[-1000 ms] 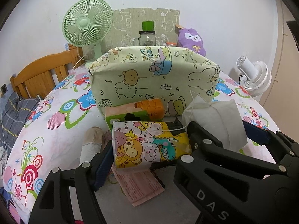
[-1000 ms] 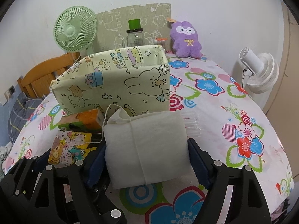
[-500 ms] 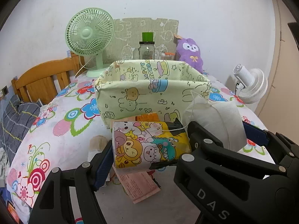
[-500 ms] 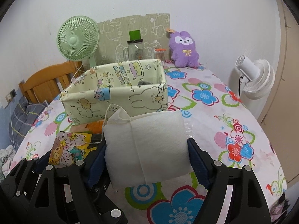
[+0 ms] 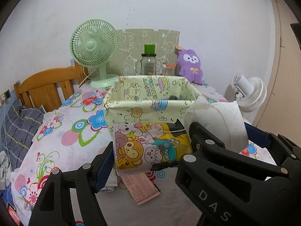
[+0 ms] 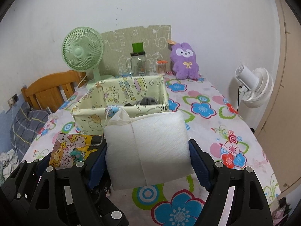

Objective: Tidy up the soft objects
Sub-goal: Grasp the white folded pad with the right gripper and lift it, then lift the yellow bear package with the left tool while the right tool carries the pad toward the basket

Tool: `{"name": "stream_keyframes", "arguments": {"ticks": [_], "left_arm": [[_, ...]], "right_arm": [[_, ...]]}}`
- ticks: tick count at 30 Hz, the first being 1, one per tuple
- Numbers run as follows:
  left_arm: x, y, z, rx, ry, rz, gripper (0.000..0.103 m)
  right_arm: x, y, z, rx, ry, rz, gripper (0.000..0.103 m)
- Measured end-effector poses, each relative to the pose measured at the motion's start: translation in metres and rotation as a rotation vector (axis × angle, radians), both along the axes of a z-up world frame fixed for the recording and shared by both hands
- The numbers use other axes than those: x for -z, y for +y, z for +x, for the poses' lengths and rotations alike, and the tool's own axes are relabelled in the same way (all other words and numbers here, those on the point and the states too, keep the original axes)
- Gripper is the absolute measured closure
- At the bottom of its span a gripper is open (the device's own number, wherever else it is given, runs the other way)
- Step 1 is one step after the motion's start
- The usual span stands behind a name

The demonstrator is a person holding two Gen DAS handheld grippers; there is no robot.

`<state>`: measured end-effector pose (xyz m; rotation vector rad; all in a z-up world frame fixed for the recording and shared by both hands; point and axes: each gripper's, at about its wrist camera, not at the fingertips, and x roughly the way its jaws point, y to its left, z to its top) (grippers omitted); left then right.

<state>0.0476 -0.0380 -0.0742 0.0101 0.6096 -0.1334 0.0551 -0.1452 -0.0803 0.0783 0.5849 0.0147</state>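
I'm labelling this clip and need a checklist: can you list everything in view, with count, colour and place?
Tissue pack: 1, yellow cartoon print, in left gripper.
White pouch: 1, white with drawstring, in right gripper.
Fabric bin: 1, pale yellow cartoon print, mid-table; something grey inside.
Tablecloth: 1, white with flowers, over table.
Green fan: 1, back left.
White fan: 1, right of table.
Plush: 1, purple, back by wall.
Jar: 1, clear, green object on top, behind bin.
Small container: 1, orange lid, beside jar.
Board: 1, olive with drawings, against wall.
Pink paper: 1, below pack.
Headboard: 1, wooden, left.
Left gripper: black, blue pads.
Right gripper: black, blue pads.
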Motion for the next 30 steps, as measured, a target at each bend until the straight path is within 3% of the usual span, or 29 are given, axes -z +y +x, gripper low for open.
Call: {"name": "stream_keyframes", "arguments": {"ticks": [30], "left_arm": [[-0.058,0.0,-0.006,-0.001,-0.094,-0.007,0.026]], "right_arm": [[-0.059,-0.002,-0.008,0.001,-0.096,-0.004,0.02]]}}
